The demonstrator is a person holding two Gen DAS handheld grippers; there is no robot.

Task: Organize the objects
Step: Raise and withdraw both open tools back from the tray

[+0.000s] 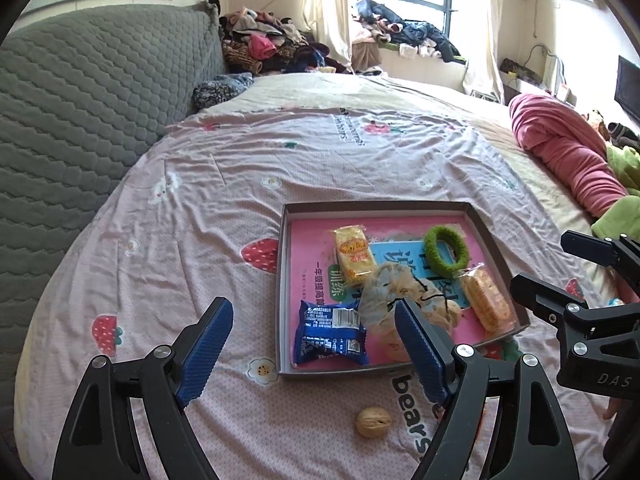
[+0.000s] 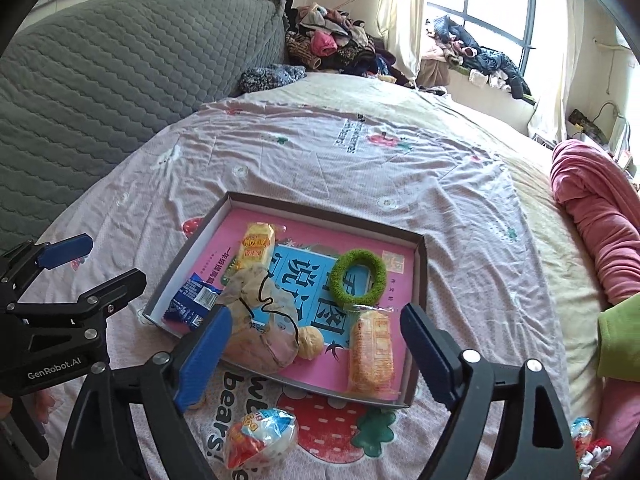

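Both grippers are wide open and hold nothing. The left gripper [image 1: 314,344] hangs over a round, bumpy walnut [image 1: 373,421] on the soft pink sheet [image 1: 224,200]. The right gripper [image 2: 316,350] hangs over a shiny egg-shaped packet [image 2: 262,442], just beside the flat cardboard tray [image 2: 420,264] of crinkly snacks.

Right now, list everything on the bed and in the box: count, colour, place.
box: 1, grey walls, pink printed floor, on the bedsheet
cracker packs: 2, yellow-orange, one at the box's far side, one at its right wall
hair tie: 1, green, fuzzy, in the box, far right
snack packet: 1, blue, box's near left corner
mesh pouch: 1, translucent beige, black drawstring, in the box
walnuts: 2, tan, one in the box, one on the sheet
egg-shaped wrapped toy: 1, white, red and blue, on the sheet
bedsheet: 1, pink, strawberry print
left tongs: blue pads, open
right tongs: blue pads, open
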